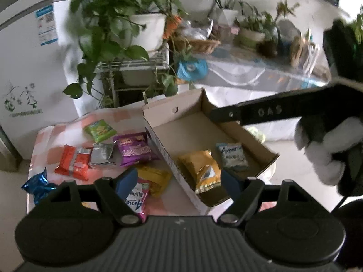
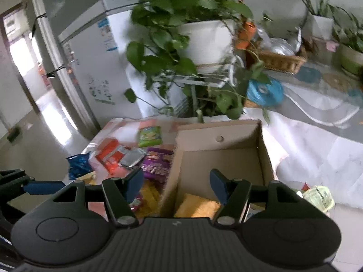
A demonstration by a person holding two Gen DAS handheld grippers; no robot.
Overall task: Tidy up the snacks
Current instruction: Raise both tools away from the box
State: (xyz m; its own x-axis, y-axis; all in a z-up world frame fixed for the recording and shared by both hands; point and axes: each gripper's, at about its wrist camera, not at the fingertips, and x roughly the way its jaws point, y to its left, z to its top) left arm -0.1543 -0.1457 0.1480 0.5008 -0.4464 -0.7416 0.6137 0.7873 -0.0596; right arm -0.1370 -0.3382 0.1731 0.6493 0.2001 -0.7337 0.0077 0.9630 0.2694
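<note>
An open cardboard box point(image 1: 158, 111) stands on a checked tabletop and holds a yellow snack pack point(image 1: 204, 167) and a pale blue pack point(image 1: 233, 156). Loose packs lie to its left: green point(image 1: 99, 130), purple point(image 1: 133, 149), orange point(image 1: 73, 162), silver point(image 1: 102, 155), blue point(image 1: 36, 185), yellow point(image 1: 156, 176) and pink-white point(image 1: 136, 198). My left gripper point(image 1: 179, 181) hangs open and empty above the box's near wall. My right gripper point(image 2: 177, 181) is open and empty over the box point(image 2: 217, 156), with the yellow pack point(image 2: 197, 206) below it. One of its fingers point(image 1: 261, 112) crosses above the box, held by a gloved hand point(image 1: 326, 149).
A potted plant point(image 1: 145, 31) on a wire stand rises behind the table, beside a white fridge point(image 1: 27, 63). A cloth-covered table point(image 1: 249, 77) with a wicker basket point(image 1: 199, 44) and more pots lies behind right. A pale green pack point(image 2: 320, 198) lies right of the box.
</note>
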